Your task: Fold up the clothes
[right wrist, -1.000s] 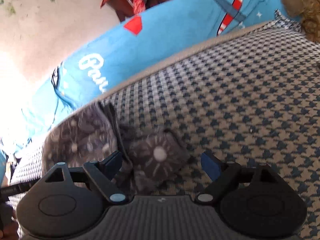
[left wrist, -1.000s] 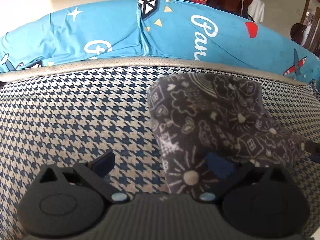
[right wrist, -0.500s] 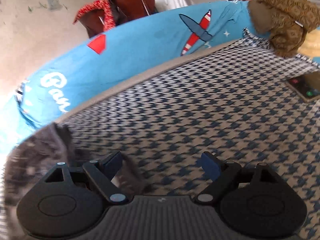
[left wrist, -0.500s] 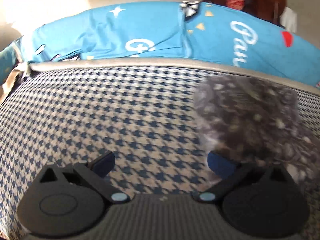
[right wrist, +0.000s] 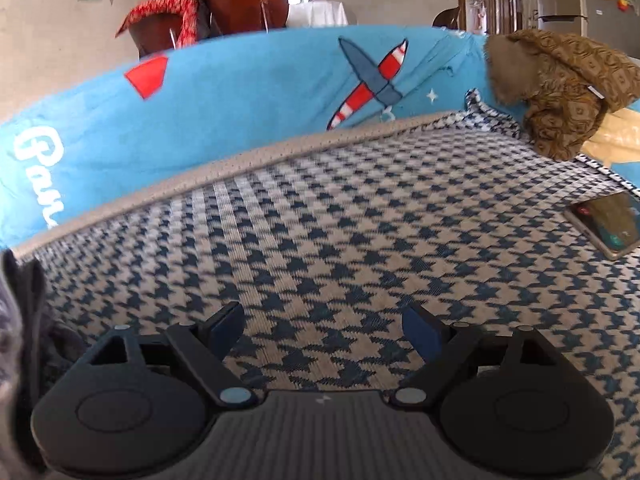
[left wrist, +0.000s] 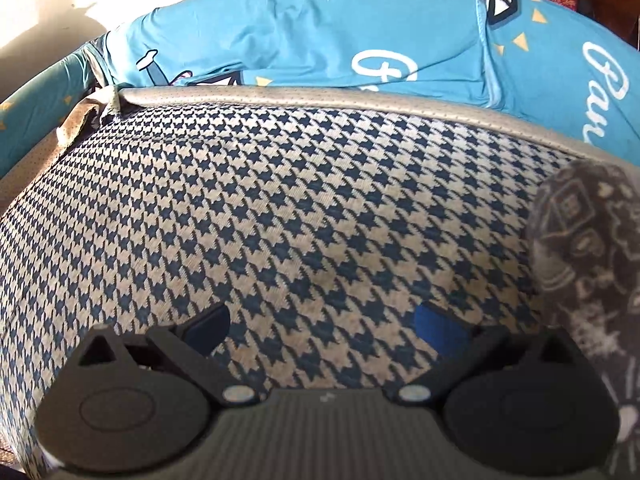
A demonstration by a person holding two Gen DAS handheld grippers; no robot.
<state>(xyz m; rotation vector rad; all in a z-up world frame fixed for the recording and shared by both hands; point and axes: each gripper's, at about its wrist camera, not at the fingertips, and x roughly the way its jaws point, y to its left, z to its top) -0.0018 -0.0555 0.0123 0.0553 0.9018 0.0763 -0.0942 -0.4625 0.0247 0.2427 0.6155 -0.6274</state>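
- Left wrist view: houndstooth sofa seat is seen, with the grey doodle-print garment bunched at its right edge.
- Garment is judged soft, light, floppy; a hem corner is best pinched.
- Left tongs are spread wide, nothing held.
- Right tongs are opening, nothing between them; garment lies leftward.

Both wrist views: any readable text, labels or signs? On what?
"Pan", white script cut off by the frame edge, on the blue printed sheet.
A second white script word on that sheet: half hidden, unreadable.
Phone screen: too small and blurred to read.
Nothing else legible.
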